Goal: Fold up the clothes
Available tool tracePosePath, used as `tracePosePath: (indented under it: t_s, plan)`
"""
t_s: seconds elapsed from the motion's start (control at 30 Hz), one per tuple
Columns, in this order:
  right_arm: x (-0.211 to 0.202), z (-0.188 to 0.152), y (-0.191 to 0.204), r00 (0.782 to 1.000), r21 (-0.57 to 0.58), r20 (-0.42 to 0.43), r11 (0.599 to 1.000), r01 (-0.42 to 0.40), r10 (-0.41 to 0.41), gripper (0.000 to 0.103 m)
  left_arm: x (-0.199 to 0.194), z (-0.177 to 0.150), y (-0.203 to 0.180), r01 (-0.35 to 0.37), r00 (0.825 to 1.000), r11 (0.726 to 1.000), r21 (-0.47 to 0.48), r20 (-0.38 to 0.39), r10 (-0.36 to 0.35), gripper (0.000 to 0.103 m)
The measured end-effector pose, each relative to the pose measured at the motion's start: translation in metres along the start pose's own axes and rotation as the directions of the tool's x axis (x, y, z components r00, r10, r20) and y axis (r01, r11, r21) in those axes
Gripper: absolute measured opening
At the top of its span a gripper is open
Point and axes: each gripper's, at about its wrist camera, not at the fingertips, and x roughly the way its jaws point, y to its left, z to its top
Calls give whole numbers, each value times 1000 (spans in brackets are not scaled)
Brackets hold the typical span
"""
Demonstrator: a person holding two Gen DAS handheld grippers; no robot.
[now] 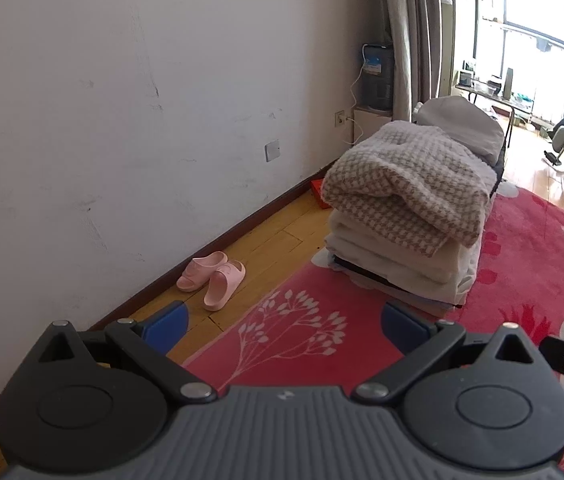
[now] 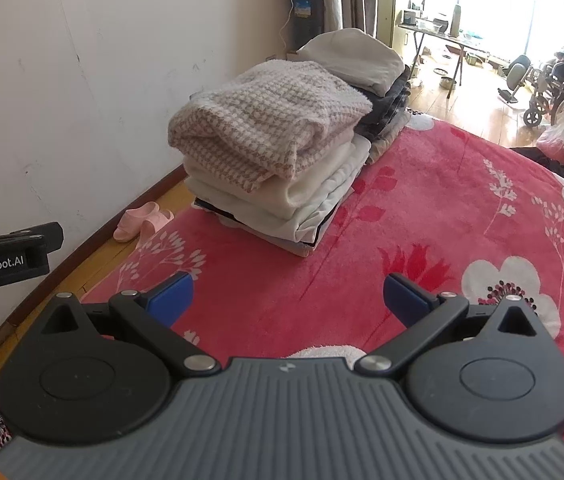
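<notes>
Both claws hang wide apart and empty above the red floral blanket (image 2: 422,184): the left claw (image 1: 285,326) over the blanket's edge near the wooden floor (image 1: 266,248), the right claw (image 2: 288,300) over open blanket, with a bit of white fluffy fabric (image 2: 324,351) showing just behind its blue fingertips (image 2: 174,294). Ahead of both, well apart, the stack of folded clothes (image 2: 274,160) sits on the blanket by the wall, a houndstooth knit (image 1: 410,192) on top. Pink slippers (image 1: 212,276) lie on the floor beside it.
</notes>
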Motion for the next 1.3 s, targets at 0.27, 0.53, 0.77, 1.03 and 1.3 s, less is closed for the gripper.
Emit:
tracePosePath:
  t_s: [0.27,0.53,0.77,1.03,1.3]
  plan:
    - [0,1,2,1000,-10,9,1000,7,-7,102,1,-1,-2,-6,1000,1000,14,-9,6,103]
    - [-1,0,1,1000,-11,16,1000,11,-11,102,-4,0,-5,2,1000,1000,13,11,-3,103]
    - [-2,-2,1,1000,-15,16,1000,6,-6,102,-9,-1,-12,16,1000,1000,27,21,-16,103]
    - [-1,-3,0,1000,-14,10,1000,2,-2,102,-10,0,-17,12,999,999,37,39,-13,103]
    - [3,-5,2,1000,-12,-2,1000,0,0,102,-10,-1,-14,20,999,999,25,40,-21,103]
